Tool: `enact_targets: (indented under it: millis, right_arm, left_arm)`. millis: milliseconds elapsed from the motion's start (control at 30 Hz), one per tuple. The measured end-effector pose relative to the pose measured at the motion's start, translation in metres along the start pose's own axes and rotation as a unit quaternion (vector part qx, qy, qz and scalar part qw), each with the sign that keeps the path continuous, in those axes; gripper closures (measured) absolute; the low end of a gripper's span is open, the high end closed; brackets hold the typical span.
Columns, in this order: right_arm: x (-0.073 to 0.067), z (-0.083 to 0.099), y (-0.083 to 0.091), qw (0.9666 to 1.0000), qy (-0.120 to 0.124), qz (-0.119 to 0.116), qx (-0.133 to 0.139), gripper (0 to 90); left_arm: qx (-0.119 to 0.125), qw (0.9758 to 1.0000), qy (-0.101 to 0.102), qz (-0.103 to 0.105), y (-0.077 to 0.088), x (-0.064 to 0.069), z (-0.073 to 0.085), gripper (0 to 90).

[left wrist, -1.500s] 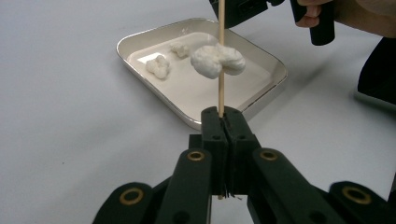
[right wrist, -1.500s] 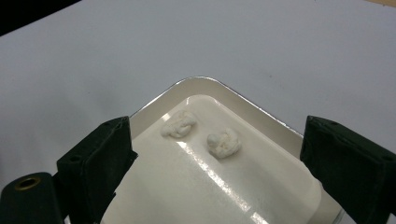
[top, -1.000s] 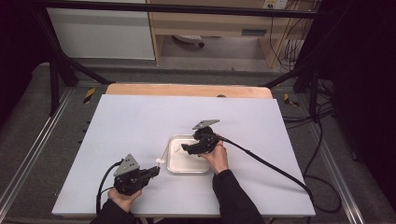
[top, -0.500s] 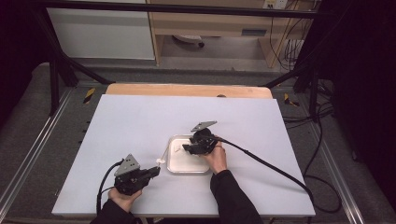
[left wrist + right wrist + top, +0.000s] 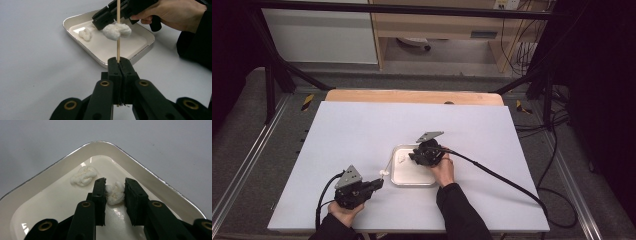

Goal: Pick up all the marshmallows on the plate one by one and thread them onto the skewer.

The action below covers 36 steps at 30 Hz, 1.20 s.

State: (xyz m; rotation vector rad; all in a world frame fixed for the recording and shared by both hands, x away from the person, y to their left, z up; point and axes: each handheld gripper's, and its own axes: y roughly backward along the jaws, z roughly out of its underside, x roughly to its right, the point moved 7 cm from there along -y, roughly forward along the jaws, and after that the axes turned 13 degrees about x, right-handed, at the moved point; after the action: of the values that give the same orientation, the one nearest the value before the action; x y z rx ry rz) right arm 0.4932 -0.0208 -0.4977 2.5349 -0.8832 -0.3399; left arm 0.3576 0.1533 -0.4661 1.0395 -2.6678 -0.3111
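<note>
**White puffs, one skewered, one between closing jaws**

White metal-rimmed tray (image 5: 412, 181) sat at lower centre of the high view on a pale table (image 5: 362, 130), with a wooden strip along the table's far edge at upper centre.

Left gripper (image 5: 118, 65) was clamped tight on a thin wooden skewer (image 5: 118, 42); in the left gripper view the stick rose straight up from the shut jaws at mid-frame to the top edge. One white marshmallow-like puff (image 5: 113, 30) was threaded on it, upper centre of that frame, hanging in front of the tray's near rim. In the high view this gripper (image 5: 378, 182) lay at lower left, just outside the tray's left edge, held by the person's left hand (image 5: 343, 212) at the bottom edge.

Right gripper (image 5: 114, 192) was down inside the tray, lower centre of the right gripper view. Its jaws had just been closing, with a second white puff (image 5: 115, 193) between them. The left jaw touched the puff; the right jaw was at its edge, and I could not tell whether it pressed. A third puff (image 5: 83, 178) lay loose on the tray floor, just up and left of the jaws, apart from them. In the high view the right gripper (image 5: 414, 157) was over the tray's upper right part, right hand (image 5: 443, 169) behind it, black cable (image 5: 502, 180) trailing to the lower right.
</note>
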Motion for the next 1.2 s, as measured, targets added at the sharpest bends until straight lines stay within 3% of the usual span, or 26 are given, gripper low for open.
enact_targets:
  millis: [333, 633, 1200]
  right_arm:
    - [-0.002, -0.008, 0.009, 0.9998, -0.014, -0.002, 0.01, 73.7]
    - [-0.01, -0.025, 0.037, 0.998, -0.038, -0.03, 0.041, 73.8]
    - [-0.033, -0.047, 0.102, 0.987, -0.065, -0.085, 0.119, 74.2]
  left_arm:
    - [0.0, 1.0, 0.0, 0.001, -0.001, 0.001, 0.0, 88.0]
    - [0.0, 1.0, -0.003, 0.003, -0.001, 0.002, 0.0, 88.1]
    - [-0.003, 0.9998, -0.011, 0.016, -0.005, 0.011, 0.001, 88.1]
